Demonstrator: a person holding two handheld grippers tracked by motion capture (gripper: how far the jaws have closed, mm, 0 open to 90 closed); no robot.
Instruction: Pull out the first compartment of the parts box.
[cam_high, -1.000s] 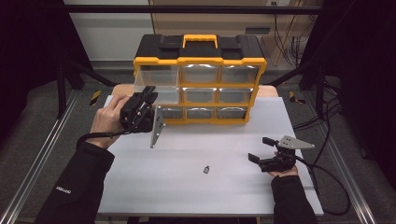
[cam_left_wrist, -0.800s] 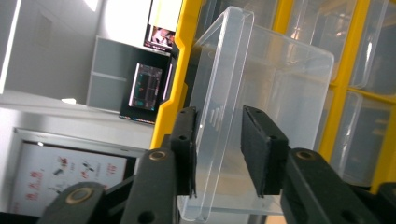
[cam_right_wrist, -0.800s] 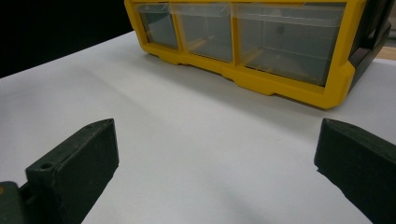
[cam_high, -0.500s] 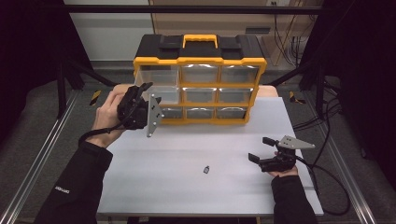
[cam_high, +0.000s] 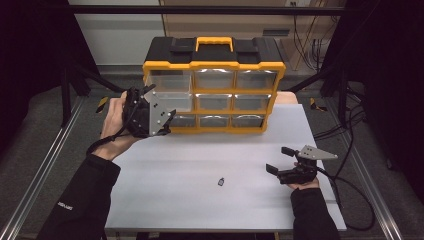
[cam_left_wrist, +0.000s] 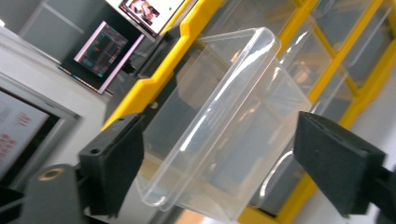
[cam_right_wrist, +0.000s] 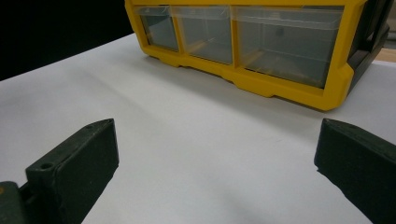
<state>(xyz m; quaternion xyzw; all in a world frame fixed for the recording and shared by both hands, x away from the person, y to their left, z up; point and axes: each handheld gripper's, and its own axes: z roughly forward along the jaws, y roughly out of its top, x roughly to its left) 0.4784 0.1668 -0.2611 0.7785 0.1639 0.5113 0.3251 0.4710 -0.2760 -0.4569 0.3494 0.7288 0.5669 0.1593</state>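
A yellow and black drawer organizer (cam_high: 215, 65) stands at the back of the white table (cam_high: 200, 200). My left gripper (cam_high: 169, 120) is at its left column. In the left gripper view, a clear plastic drawer (cam_left_wrist: 224, 116) sticks out of the yellow frame (cam_left_wrist: 154, 88) between the jaws. My left gripper (cam_left_wrist: 219, 140) has just been opening, and its pads (cam_left_wrist: 116, 158) now stand apart from the drawer's walls. My right gripper (cam_high: 280, 160) rests open on the table at the right with nothing between its fingers. In the right gripper view, that gripper (cam_right_wrist: 217, 144) faces the organizer's bottom row (cam_right_wrist: 285, 42).
A small dark part (cam_high: 221, 181) lies on the table between the two hands. The table's front edge (cam_high: 225, 229) is near the forearms. Cables (cam_high: 350, 195) trail off to the right of the table. Metal rails (cam_high: 40, 175) run along the left side.
My left gripper has turned and shifted slightly up and left at the organizer's left column. The right gripper and the small part have not moved.
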